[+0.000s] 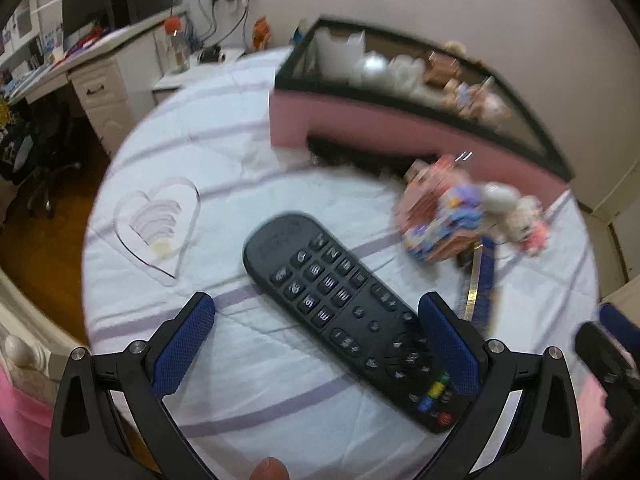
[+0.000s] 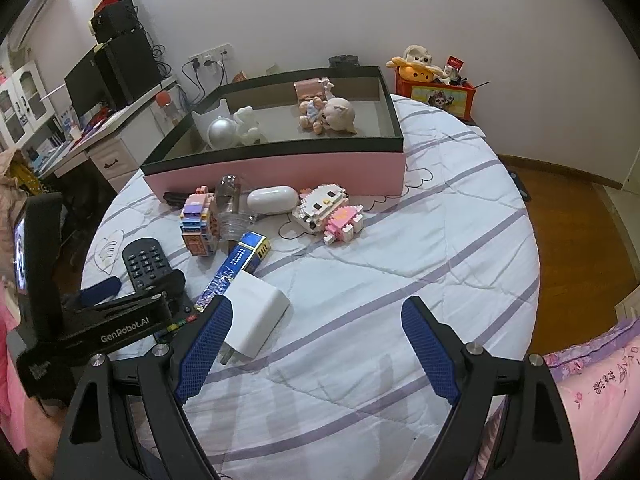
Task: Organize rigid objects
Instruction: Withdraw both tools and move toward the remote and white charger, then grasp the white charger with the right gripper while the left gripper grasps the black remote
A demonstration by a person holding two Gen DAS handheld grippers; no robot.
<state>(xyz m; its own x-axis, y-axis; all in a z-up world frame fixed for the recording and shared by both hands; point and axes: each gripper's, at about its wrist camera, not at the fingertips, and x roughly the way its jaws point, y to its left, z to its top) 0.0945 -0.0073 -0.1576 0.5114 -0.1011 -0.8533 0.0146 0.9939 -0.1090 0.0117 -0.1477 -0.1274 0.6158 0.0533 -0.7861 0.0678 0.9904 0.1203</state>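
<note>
1. We see the left gripper (image 1: 316, 320) spread wide over the black remote control (image 1: 352, 316), which lies flat on the bed's striped quilt (image 1: 240, 128) near its left edge; the remote's lower end passes under the right finger pad (image 1: 448, 344), and we cannot tell whether the pad touches it.
2. In the left wrist view the far things are smeared by blur: the pink box (image 1: 380, 128) and the block toys in front of it lose their outlines.
3. In the right wrist view the left gripper's black body (image 2: 120, 320) covers the remote's (image 2: 146, 262) lower half.
4. Our right gripper (image 2: 316, 328) hangs with fingers apart and empty above the quilt's near middle; its left finger pad (image 2: 204, 352) hides part of the white charger (image 2: 256, 312).
5. A blue-and-gold box (image 2: 236, 268) lies just behind the charger, touching it.
6. Beside the box's front wall stand a colourful block figure (image 2: 198, 220), a clear bottle (image 2: 232, 208), a white case (image 2: 272, 199) and a white block cat (image 2: 324, 204) with a pink block figure (image 2: 344, 224).
7. Inside the box (image 2: 280, 168) rest a silver ball (image 2: 222, 132) and pale figurines; details are too small to make out.
</note>
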